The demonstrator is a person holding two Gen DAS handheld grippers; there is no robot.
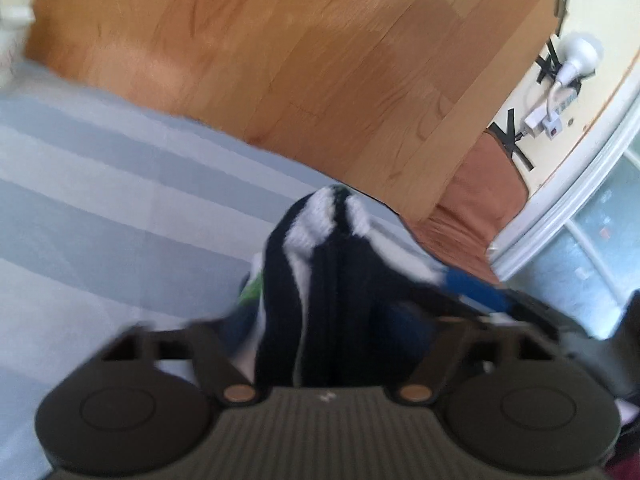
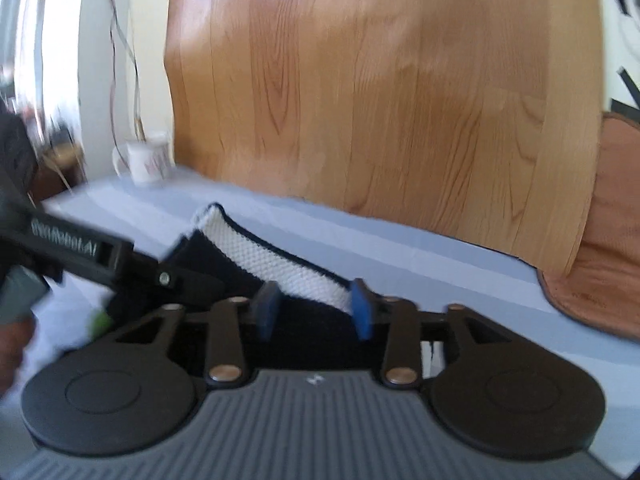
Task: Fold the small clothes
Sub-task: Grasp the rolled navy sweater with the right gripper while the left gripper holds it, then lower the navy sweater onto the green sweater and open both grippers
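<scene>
A small navy knit garment with white stripes (image 1: 320, 264) is bunched up between my left gripper's fingers and hides them. It rises above the striped blue-grey sheet (image 1: 100, 200). In the right wrist view the same garment (image 2: 264, 256) lies between my right gripper's (image 2: 316, 306) blue pads (image 2: 362, 308), which stand apart around its white band. The left gripper (image 2: 176, 276) reaches in from the left and meets the garment's near edge. A bit of green (image 1: 254, 288) shows beside the garment.
A wooden headboard (image 1: 300, 60) stands behind the bed. A white mug (image 2: 150, 162) sits at the sheet's far left edge. A brown cushion (image 2: 604, 240) lies at the right. A wall socket with white plugs (image 1: 560, 80) is at the far right.
</scene>
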